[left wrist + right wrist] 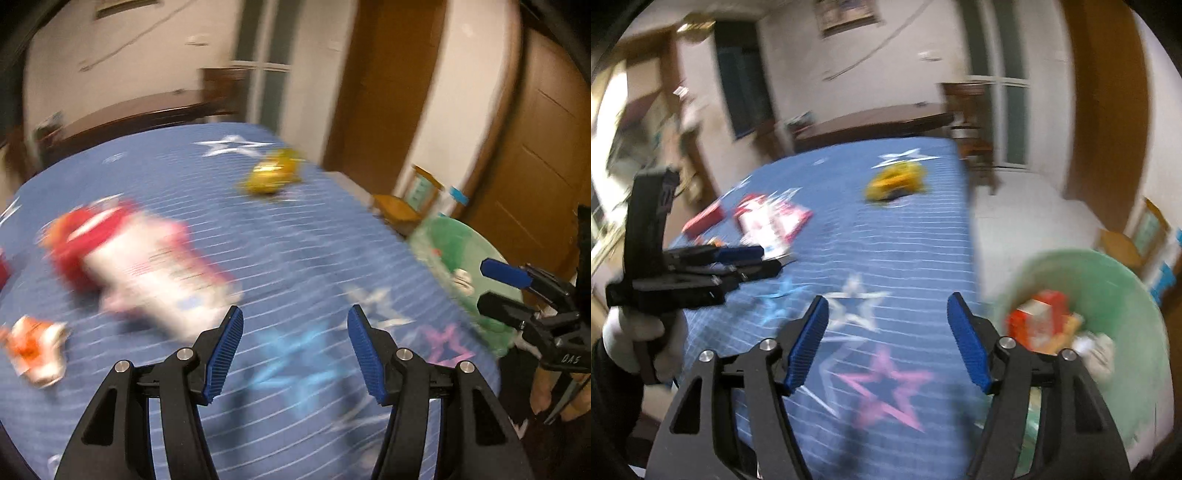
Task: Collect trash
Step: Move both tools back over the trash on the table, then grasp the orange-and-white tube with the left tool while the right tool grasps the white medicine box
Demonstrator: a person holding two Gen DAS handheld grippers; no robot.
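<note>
While the red-and-white wrapper (136, 258) is lying ahead-left, I'm holding my left gripper (295, 350) wide apart, empty (right gripper (888, 341) likewise).

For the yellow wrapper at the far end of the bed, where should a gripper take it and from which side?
Judging through the blur, the yellow wrapper lies crumpled and low on the blue sheet, alone. Best come from above with fingers spanning its narrower width and pinch the raised crumpled middle, not a flat edge. Either the left gripper or right gripper, both open and empty, would suit.
</note>
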